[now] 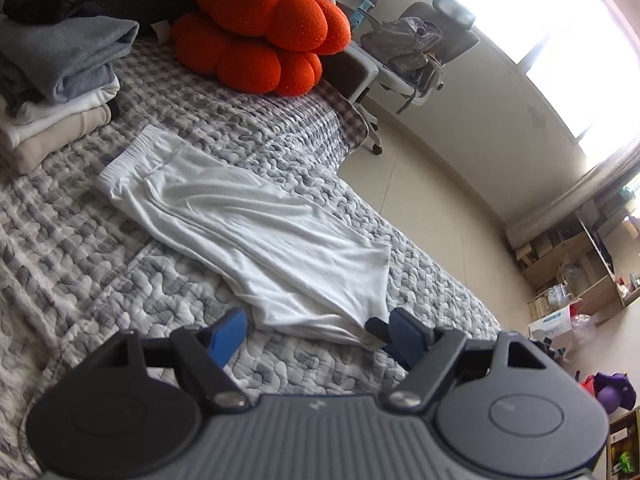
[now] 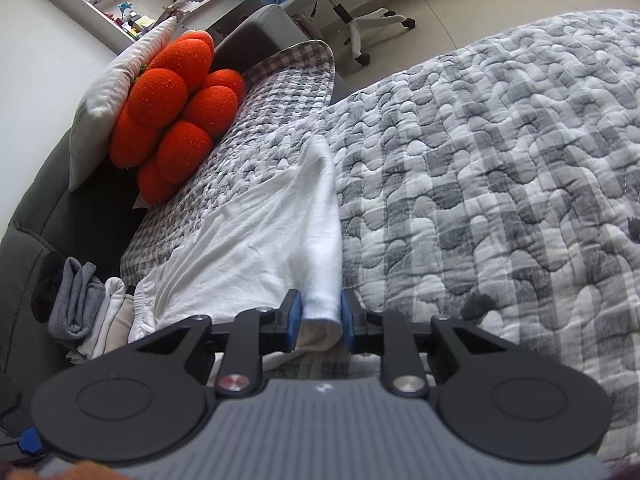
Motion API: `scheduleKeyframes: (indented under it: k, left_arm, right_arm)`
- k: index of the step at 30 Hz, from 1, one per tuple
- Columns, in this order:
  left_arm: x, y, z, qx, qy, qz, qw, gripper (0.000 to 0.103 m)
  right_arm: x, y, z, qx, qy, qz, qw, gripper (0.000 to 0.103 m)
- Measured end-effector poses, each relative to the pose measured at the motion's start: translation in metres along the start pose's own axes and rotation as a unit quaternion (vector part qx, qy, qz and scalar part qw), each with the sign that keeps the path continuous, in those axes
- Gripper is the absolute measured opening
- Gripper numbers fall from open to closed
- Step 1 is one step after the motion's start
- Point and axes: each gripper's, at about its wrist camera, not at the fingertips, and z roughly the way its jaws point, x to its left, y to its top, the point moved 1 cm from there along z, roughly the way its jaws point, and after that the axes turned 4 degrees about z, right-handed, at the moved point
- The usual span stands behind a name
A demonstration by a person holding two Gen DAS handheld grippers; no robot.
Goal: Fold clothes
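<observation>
A white garment (image 1: 260,232) with an elastic waistband lies stretched out on the grey checked quilt (image 1: 80,260). In the left wrist view my left gripper (image 1: 316,332) is open just above the quilt, and the garment's near hem lies between its blue fingertips (image 1: 230,334). In the right wrist view my right gripper (image 2: 320,316) is shut on a thick fold of the white garment (image 2: 248,240). That cloth fills the narrow gap between the blue pads (image 2: 294,316) and runs away from them across the quilt (image 2: 480,160).
A stack of folded clothes (image 1: 60,80) (image 2: 84,304) sits beyond the waistband. An orange lobed cushion (image 1: 260,36) (image 2: 172,112) and a white pillow (image 2: 116,84) lie at the head of the bed. The bed edge drops to the floor (image 1: 440,180), where an office chair (image 1: 420,48) stands.
</observation>
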Motion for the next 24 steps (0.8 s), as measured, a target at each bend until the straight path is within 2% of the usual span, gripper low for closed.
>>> scheduleKeyframes:
  k: [8,11,13,16,20,22,24]
  left_arm:
    - [-0.007,-0.002,0.007,0.008,0.004,0.012,0.9999,0.08]
    - [-0.001,0.005,0.018,0.024,0.009,0.009,0.9996,0.08]
    - [0.007,0.018,0.021,0.018,0.005,0.002,0.9998,0.08]
    - [0.015,0.037,0.026,-0.016,0.034,0.035,0.9987,0.082]
    - [0.023,0.052,0.049,-0.02,0.079,0.112,0.9903,0.082]
    - [0.033,0.053,0.063,0.0,0.094,0.102,0.9904,0.081]
    - [0.038,0.056,0.071,0.013,0.079,0.085,0.9932,0.081]
  right_arm:
    - [-0.004,-0.001,-0.005,0.004,0.006,0.012,1.0,0.025]
    - [-0.002,0.0,-0.006,0.007,0.01,0.019,1.0,0.036]
    - [-0.001,0.001,-0.007,0.008,0.014,0.024,1.0,0.044]
    - [0.001,0.002,-0.009,0.011,0.012,0.027,0.999,0.045]
    - [-0.006,0.008,-0.011,0.014,0.021,0.048,0.999,0.046]
    - [-0.012,0.012,-0.012,0.017,0.028,0.066,0.997,0.046]
    - [-0.015,0.017,-0.013,0.016,0.033,0.077,0.996,0.047]
